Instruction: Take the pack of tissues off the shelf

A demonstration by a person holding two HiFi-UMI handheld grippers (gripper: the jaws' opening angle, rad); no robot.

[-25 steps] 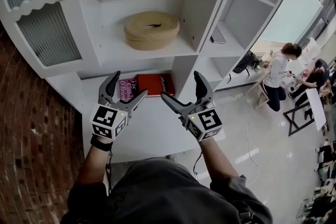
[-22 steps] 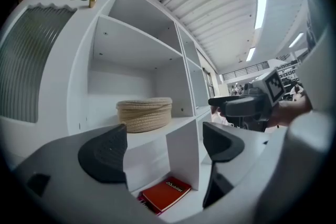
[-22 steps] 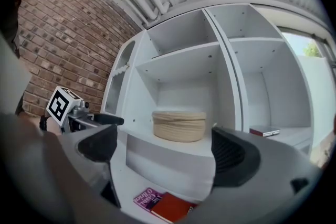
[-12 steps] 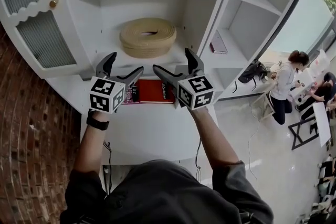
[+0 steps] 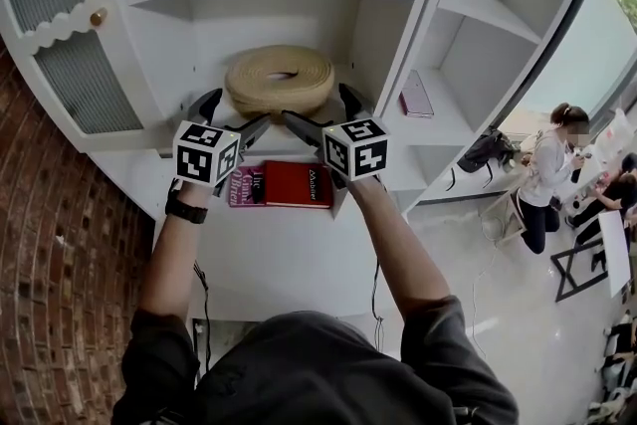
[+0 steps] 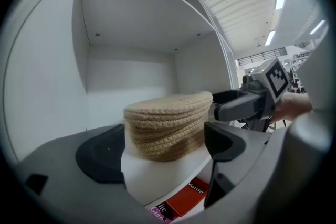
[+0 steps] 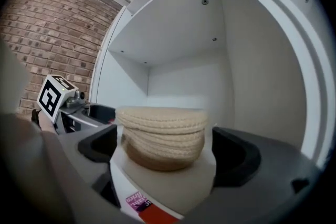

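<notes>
Left claw (image 6: pixel 165 147) and right claw (image 7: pixel 165 152) gape empty before the round tan woven-rope tissue holder (image 5: pixel 279 80) — probably light and squashy; grip opposite sides.

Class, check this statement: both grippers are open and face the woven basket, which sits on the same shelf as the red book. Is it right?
Not quite. The red book lies on the shelf below the woven basket, as the head view shows. The left gripper and right gripper are indeed open and face the basket.
</notes>
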